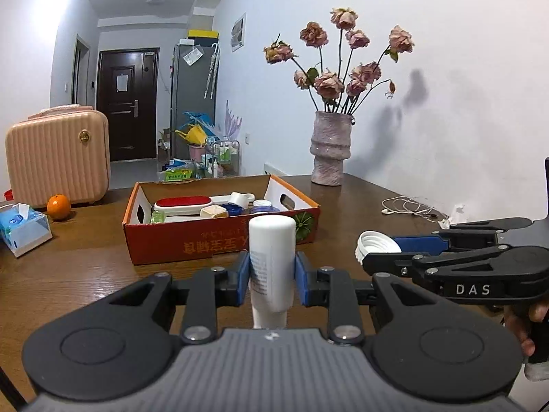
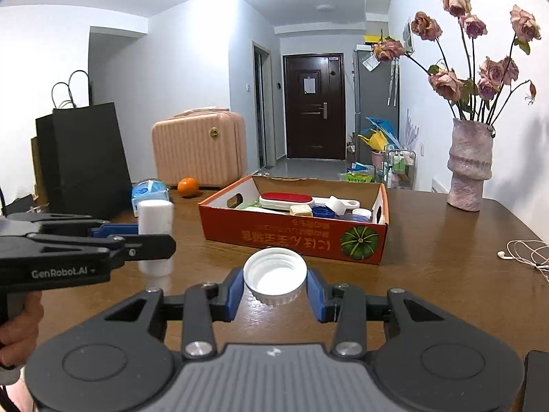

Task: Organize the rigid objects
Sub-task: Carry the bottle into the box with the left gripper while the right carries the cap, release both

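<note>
Two tools are up over the brown worktop (image 1: 85,257), each pinching one white thing. The left tool (image 1: 272,273) has its blue pads pressed against a white bottle (image 1: 271,257), which stands upright between them. The right tool (image 2: 275,286) pinches a white screw cap (image 2: 274,274) by its ribbed rim, open side facing up; its pads touch the cap on both sides. Both things are held just near of one orange cardboard box (image 2: 295,237), which sits open at the middle of the worktop with a green pumpkin printed on its near wall. Inside the box lie one red-topped brush with a white handle (image 2: 286,201), one pale yellow tub (image 2: 301,210), a blue lid (image 2: 322,211), a white cap (image 2: 362,212) and something green (image 2: 252,205) at the left end; more may be hidden beneath.

Far right on the worktop stands one pinkish vase (image 2: 469,168) holding dried roses (image 2: 480,51), about ten in all. White earphones (image 2: 525,252) lie near the right edge. To the left are one orange (image 2: 188,186), one blue tissue pack (image 2: 149,192), one pink suitcase (image 2: 199,147) and black paper bags (image 2: 82,158).
</note>
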Demonstrator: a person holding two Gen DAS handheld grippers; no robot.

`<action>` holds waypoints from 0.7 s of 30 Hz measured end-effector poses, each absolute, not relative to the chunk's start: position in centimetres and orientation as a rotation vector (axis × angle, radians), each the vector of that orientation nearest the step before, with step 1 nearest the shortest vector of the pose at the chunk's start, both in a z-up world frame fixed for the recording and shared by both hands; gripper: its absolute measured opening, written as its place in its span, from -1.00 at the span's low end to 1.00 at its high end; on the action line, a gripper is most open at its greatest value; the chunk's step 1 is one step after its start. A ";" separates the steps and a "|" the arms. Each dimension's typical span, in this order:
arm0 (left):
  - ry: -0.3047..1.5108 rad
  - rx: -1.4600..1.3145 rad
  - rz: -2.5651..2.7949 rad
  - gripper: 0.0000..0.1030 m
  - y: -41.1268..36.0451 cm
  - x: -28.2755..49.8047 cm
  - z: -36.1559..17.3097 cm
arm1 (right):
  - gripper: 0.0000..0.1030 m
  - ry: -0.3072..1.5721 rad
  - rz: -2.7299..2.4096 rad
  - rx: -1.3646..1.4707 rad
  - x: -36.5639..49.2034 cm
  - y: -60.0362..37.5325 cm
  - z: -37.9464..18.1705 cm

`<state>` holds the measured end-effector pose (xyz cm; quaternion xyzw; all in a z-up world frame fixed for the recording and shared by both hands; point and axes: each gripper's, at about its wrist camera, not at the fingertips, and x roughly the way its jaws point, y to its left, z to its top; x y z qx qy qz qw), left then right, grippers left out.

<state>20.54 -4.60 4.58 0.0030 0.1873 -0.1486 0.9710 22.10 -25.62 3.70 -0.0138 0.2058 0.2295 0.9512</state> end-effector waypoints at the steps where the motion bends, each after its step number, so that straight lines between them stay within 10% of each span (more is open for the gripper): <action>1: 0.373 0.006 -0.304 -0.47 -4.7 20.3 4.7 | -0.24 0.416 0.465 -0.026 22.0 -25.6 3.8; 21: 0.448 0.054 -0.375 -0.47 -4.7 39.6 8.8 | -0.24 0.437 0.466 0.079 38.6 -25.7 5.9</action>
